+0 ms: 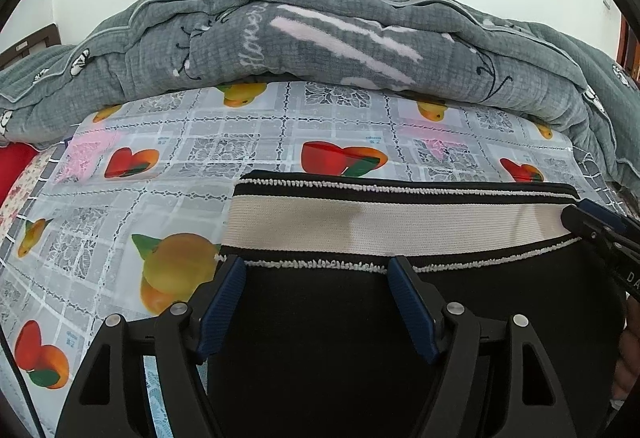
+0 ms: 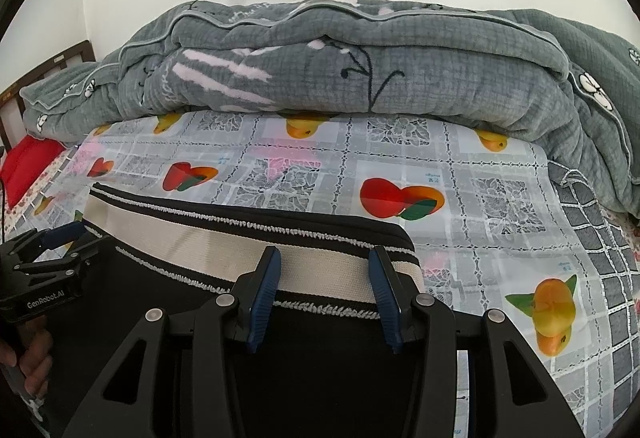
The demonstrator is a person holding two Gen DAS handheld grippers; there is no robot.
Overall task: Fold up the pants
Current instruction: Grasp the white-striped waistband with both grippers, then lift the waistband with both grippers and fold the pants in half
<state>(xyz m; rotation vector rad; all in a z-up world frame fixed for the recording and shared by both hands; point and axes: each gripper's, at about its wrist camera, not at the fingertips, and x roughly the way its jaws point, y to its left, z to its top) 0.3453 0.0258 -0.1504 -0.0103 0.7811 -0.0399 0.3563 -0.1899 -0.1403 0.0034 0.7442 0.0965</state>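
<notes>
One pair of black pants [image 1: 360, 318], cream waistband [image 1: 380, 224] edged by two white-stitched black bands, spread flat on a bed's fruit-print plastic cover [image 1: 120, 222], below one bunched grey quilt [image 1: 320, 30]. Two handheld tongs over the waistband. Left tongs [image 1: 316, 268] near the waistband's left end, blue pads [image 1: 224, 306] standing wide, clamping nothing. Right tongs [image 2: 324, 258] near its right end, also spread apart, gap narrower, no cloth pinched. "GenRobot.AI" legible on the left tool's body in the right wrist view. Red cushion [image 2: 28, 166] at far left. Quilt's cursive lettering too blurred to read.
</notes>
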